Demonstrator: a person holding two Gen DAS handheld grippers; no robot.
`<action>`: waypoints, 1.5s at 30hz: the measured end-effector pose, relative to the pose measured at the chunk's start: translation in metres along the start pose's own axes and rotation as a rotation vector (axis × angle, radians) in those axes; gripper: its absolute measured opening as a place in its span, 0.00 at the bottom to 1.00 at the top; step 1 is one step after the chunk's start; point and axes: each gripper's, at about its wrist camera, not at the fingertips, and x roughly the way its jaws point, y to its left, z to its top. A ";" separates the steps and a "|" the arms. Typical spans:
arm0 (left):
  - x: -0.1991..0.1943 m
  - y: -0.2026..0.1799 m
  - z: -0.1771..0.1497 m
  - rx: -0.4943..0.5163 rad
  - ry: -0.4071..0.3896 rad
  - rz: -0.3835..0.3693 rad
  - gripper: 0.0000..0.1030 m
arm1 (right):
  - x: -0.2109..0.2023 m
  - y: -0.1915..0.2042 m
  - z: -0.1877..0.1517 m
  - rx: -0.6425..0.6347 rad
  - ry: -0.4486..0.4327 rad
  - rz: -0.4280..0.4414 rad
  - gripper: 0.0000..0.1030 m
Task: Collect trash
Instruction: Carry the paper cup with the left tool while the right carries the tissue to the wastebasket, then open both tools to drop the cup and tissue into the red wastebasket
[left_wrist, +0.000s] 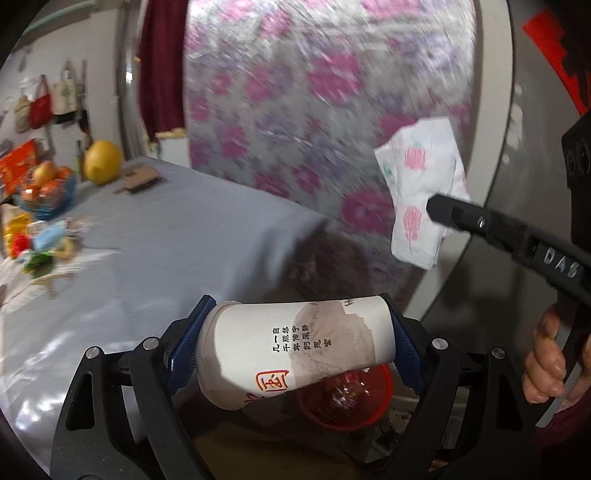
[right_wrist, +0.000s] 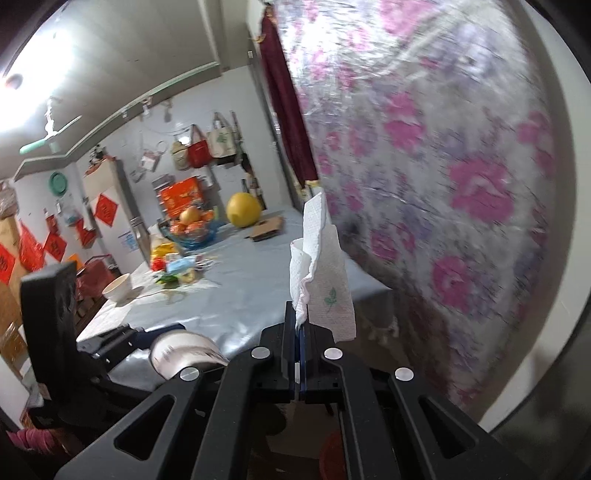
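Note:
A white paper cup (left_wrist: 295, 350) with printed text lies sideways between the blue pads of my left gripper (left_wrist: 295, 347), which is shut on it end to end. Just below and behind the cup sits a red bin (left_wrist: 347, 402) on the floor. My right gripper (right_wrist: 299, 317) is shut on a white paper napkin (right_wrist: 321, 273) with a green leaf print; the napkin stands up from the jaws. In the left wrist view the same napkin (left_wrist: 421, 184) hangs from the right gripper's tip (left_wrist: 439, 208) up at the right. The cup (right_wrist: 184, 350) also shows low left in the right wrist view.
A table with a grey-blue cloth (left_wrist: 166, 236) fills the left, bearing a fruit bowl (right_wrist: 192, 229), a yellow pomelo (right_wrist: 243, 210), cardboard (right_wrist: 267, 229), a white bowl (right_wrist: 118, 286) and small clutter. A flowered sheet (right_wrist: 424, 166) hangs on the right. A person's hand (left_wrist: 546, 362) grips the right gripper's handle.

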 end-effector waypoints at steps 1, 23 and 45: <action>0.009 -0.005 0.000 0.004 0.016 -0.015 0.81 | -0.001 -0.007 -0.001 0.010 0.000 -0.005 0.02; 0.124 -0.062 -0.039 0.113 0.298 -0.017 0.91 | -0.002 -0.081 -0.034 0.147 0.034 -0.034 0.03; 0.066 -0.009 -0.046 0.015 0.188 0.159 0.93 | 0.133 -0.104 -0.170 0.179 0.523 -0.076 0.10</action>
